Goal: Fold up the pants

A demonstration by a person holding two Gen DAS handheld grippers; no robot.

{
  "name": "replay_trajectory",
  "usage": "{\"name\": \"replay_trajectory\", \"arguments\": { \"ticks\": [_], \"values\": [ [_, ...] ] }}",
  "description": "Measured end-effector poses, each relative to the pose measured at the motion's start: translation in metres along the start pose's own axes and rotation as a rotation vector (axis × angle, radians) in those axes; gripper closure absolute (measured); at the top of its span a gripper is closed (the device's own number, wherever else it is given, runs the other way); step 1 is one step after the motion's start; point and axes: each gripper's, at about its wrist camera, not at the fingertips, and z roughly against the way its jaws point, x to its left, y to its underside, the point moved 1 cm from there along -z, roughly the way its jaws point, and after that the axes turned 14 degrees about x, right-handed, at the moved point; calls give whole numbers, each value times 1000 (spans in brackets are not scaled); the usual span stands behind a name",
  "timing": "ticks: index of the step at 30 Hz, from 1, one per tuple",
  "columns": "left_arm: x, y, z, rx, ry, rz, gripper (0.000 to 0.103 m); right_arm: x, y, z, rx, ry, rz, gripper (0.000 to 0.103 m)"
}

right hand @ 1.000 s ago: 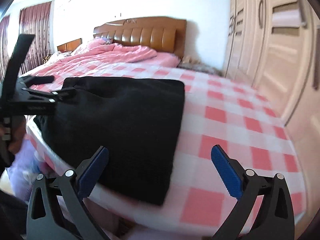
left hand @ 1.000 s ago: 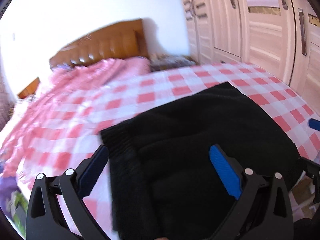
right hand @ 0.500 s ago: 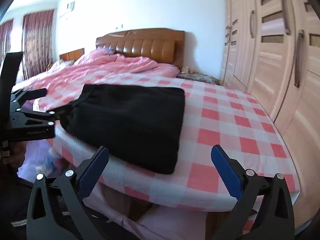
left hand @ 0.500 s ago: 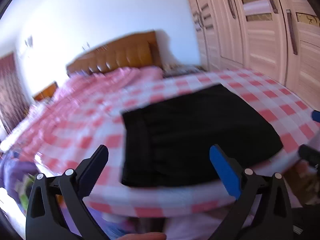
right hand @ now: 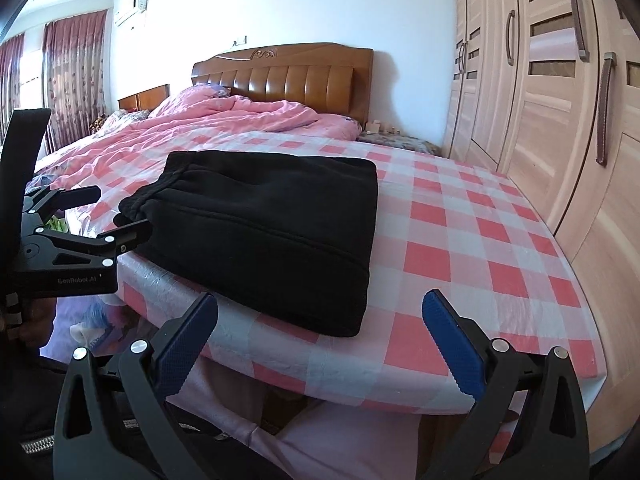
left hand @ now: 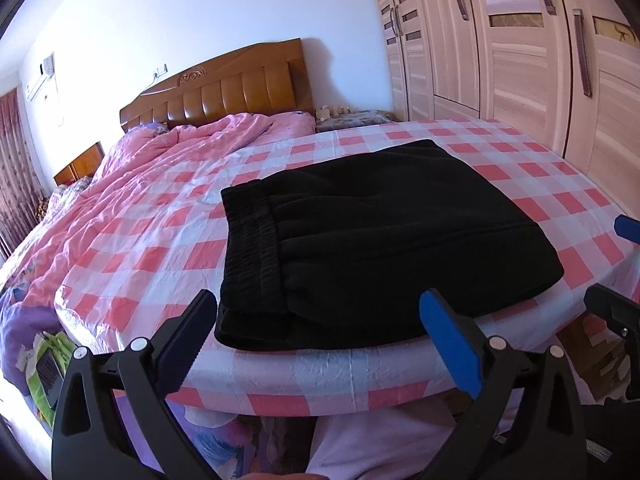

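Left gripper [left hand: 320, 332]: jaws spread wide, nothing between them, held off the near edge of the bed and clear of the cloth. Its blue pads [left hand: 450, 342] sit apart with the bed edge showing in the gap. In the right wrist view the same gripper [right hand: 94, 212] appears at the left, jaws apart, one tip just beside the waistband corner; contact cannot be judged.

Right gripper [right hand: 320, 336]: jaws also spread wide, empty, held off the near edge of the bed, to the right of the pants' near corner. In the left wrist view only its tips [left hand: 618, 264] show at the right border.

Pants [left hand: 360, 240]: black, folded into a flat, roughly rectangular stack, lying on the checked sheet [left hand: 152, 256] near the bed's front edge. The elastic waistband [left hand: 252, 240] faces left in the left wrist view; layers of fabric are visible below it at the near-left corner.

Beyond the pants: a rumpled pink quilt [right hand: 224, 120] toward the head of the bed, a wooden headboard [right hand: 288, 76] against the white wall, a light wooden wardrobe [right hand: 560, 100] along the right side, curtains [right hand: 72, 72] at far left.
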Motion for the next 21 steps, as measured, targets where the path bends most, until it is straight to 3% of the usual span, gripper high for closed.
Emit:
{"name": "replay_trajectory", "arguments": {
  "ticks": [21],
  "values": [
    [-2,0,1,-1,-1,-2,2,0,0,0,2,-1,1,4]
  ]
}}
